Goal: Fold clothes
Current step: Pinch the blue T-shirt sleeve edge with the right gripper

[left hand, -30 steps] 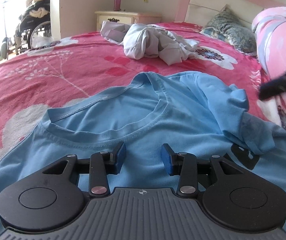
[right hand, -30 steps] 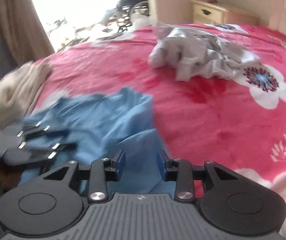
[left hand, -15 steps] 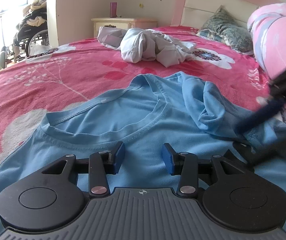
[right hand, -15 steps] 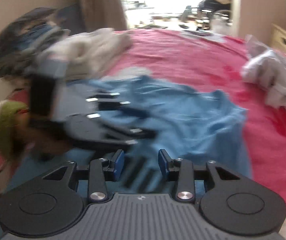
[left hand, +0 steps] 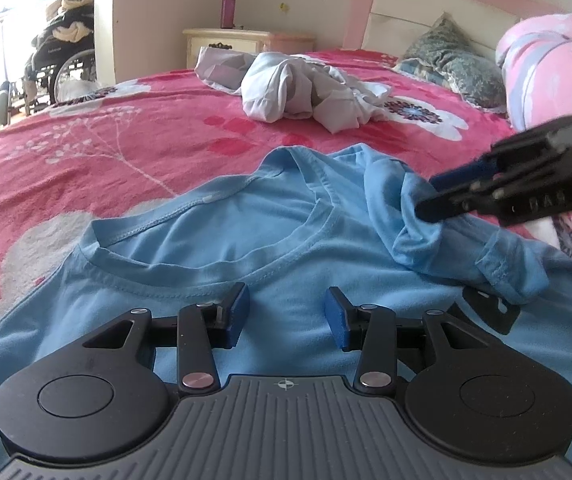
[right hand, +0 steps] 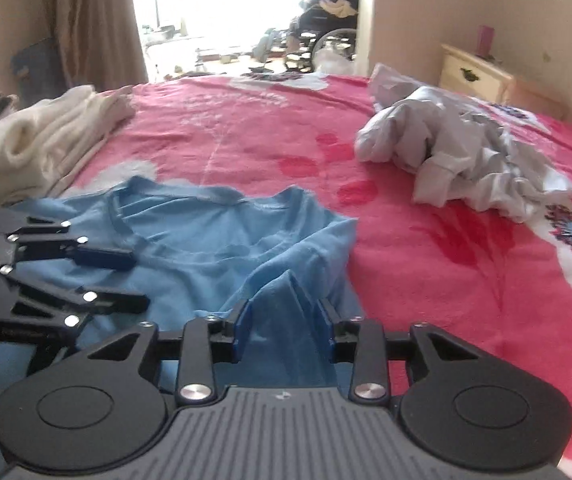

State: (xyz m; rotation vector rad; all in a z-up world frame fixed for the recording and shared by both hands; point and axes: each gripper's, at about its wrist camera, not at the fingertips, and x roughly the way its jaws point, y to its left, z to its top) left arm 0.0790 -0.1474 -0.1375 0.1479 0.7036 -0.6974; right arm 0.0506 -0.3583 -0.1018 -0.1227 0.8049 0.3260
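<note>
A light blue T-shirt [left hand: 245, 232] lies on the red flowered bed, collar away from me, its right sleeve [left hand: 418, 216] bunched up. It also shows in the right wrist view [right hand: 221, 252]. My left gripper [left hand: 286, 312] is open and empty, low over the shirt's chest below the collar; it also shows at the left of the right wrist view [right hand: 125, 276]. My right gripper [right hand: 283, 320] is open, with a raised fold of the bunched sleeve [right hand: 286, 300] standing between its jaws. In the left wrist view it [left hand: 442, 196] reaches in from the right at that sleeve.
A crumpled pale grey garment [left hand: 298, 88] lies farther up the bed. A cream folded pile [right hand: 41, 140] sits at the bed's left edge. Pillows [left hand: 458, 68] and a pink rolled quilt [left hand: 538, 68] are by the headboard. A nightstand [left hand: 241, 40] and a wheelchair [left hand: 61, 68] stand beyond the bed.
My right gripper swung left and came in low at the bunched sleeve, which now stands between its jaws. My left gripper stayed over the shirt's chest.
</note>
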